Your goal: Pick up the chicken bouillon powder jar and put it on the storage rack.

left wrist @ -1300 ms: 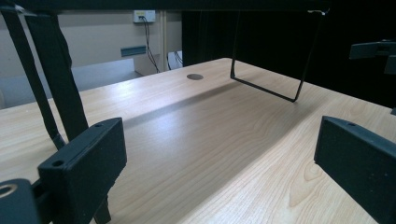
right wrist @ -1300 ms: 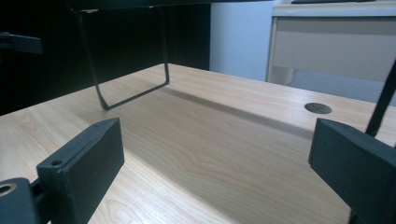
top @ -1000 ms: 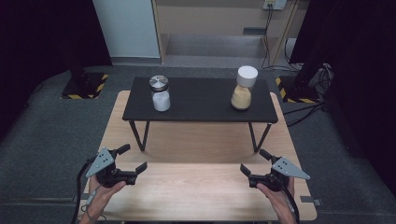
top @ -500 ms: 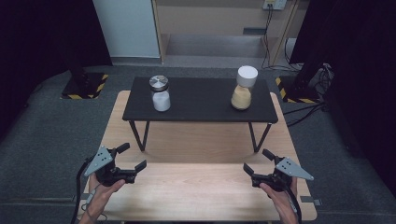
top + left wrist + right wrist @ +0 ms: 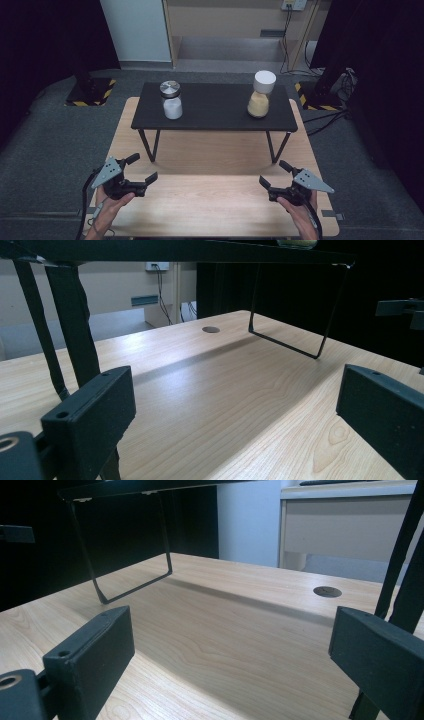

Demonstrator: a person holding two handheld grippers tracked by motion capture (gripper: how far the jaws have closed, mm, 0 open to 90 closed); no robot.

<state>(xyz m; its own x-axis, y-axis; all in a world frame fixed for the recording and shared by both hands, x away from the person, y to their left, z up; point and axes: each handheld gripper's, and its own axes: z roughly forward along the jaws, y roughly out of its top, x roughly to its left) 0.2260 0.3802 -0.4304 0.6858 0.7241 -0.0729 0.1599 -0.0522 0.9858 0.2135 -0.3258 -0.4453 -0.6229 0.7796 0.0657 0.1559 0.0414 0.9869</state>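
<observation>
While your left gripper (image 5: 142,168) and right gripper (image 5: 274,175) hover with jaws spread wide and empty over the wooden table (image 5: 215,210), the black shelf (image 5: 215,111) ahead carries a silver-lidded jar (image 5: 172,99) beyond the left and a white-capped jar (image 5: 260,93) beyond the right.
</observation>
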